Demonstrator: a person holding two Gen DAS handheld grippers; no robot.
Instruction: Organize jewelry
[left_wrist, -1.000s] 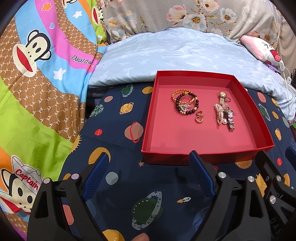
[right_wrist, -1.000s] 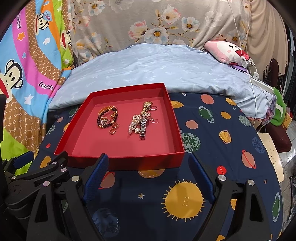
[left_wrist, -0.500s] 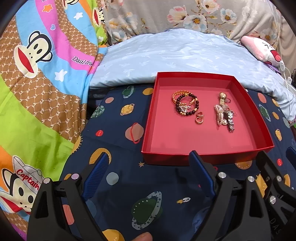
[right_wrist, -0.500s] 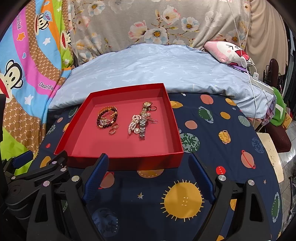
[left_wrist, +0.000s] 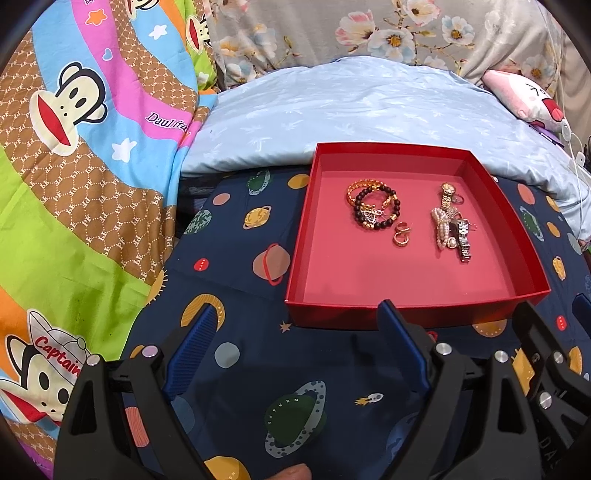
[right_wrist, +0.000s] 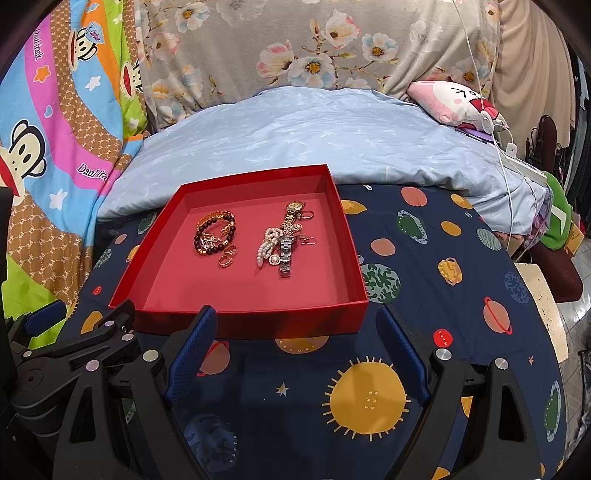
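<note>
A shallow red tray (left_wrist: 413, 317) (right_wrist: 236, 321) lies on the navy planet-print sheet. Inside it sit a dark beaded bracelet tangled with a gold one (left_wrist: 375, 208) (right_wrist: 214, 234), small gold hoop earrings (left_wrist: 402, 235) (right_wrist: 228, 256), and a heap of pearl strand and metal watches (left_wrist: 452, 225) (right_wrist: 282, 240). My left gripper (left_wrist: 297, 332) hangs open just short of the tray's near wall, left of centre, nothing between its blue pads. My right gripper (right_wrist: 295, 332) stands open at the tray's near right corner, empty too. Each gripper's black frame shows at the edge of the other's view.
A pale blue quilt (right_wrist: 314, 136) rises right behind the tray. A cartoon-monkey blanket (left_wrist: 74, 166) covers the left side. A pink plush pillow (right_wrist: 454, 99) and white cables (right_wrist: 506, 147) lie at the far right, where the bed edge drops to a floor.
</note>
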